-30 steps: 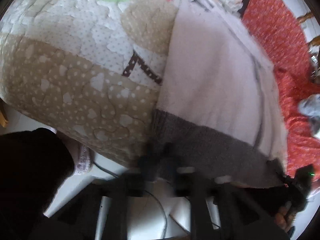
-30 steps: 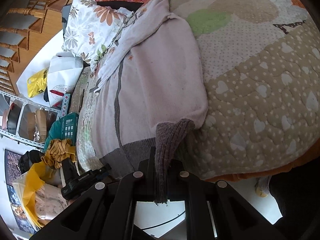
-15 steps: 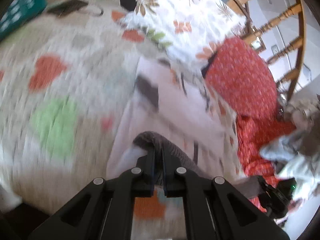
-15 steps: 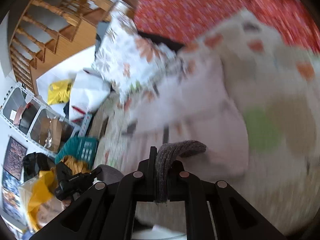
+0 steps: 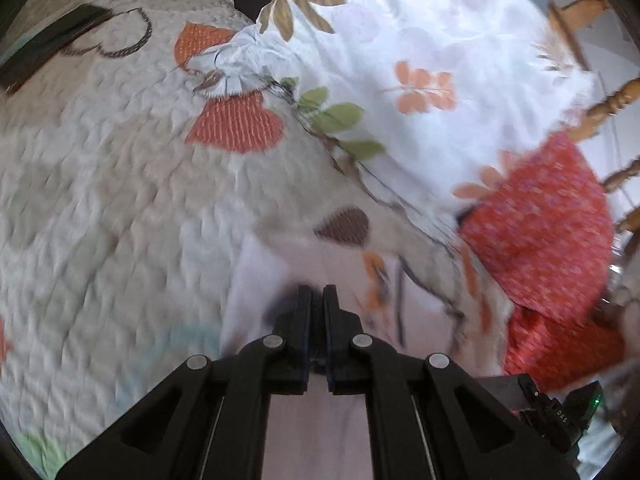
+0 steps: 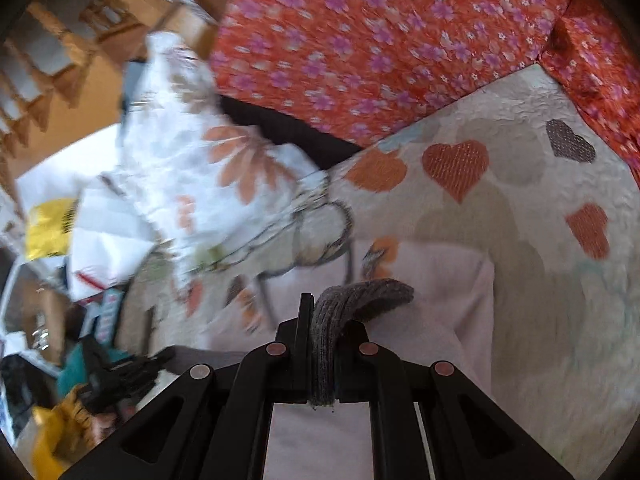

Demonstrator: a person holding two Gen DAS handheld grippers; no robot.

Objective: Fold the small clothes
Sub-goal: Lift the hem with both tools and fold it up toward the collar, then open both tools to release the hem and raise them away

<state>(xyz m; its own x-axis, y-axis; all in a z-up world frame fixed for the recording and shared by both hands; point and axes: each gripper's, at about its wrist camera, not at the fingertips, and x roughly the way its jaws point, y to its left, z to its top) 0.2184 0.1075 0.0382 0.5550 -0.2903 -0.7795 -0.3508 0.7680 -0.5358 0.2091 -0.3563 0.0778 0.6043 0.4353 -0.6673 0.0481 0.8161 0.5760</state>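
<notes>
Both grippers are pinched nearly closed over a pale pink sweater [image 6: 432, 288] that lies on a quilt [image 5: 100, 200] patterned with hearts. Right gripper [image 6: 324, 320]: its jaws clamp a thick fold of the sweater's grey ribbed hem [image 6: 360, 292], which bulges up and over to the right of the fingertips, with a short tail of knit hanging out below the jaws. Left gripper [image 5: 316, 304]: only a thin slit shows between the jaws, and dark blurred fabric sits just to the left of the tips; whether cloth is actually caught there I cannot tell, since that part is smeared. The pink body of the sweater [image 5: 312, 420] spreads beneath and beyond both tools. Farther off lies a white floral pillow [image 5: 440, 60], and to the right of it a red flowered cloth [image 5: 552, 232]. At the far left of the quilt rests a dark flat object [image 5: 44, 52].
</notes>
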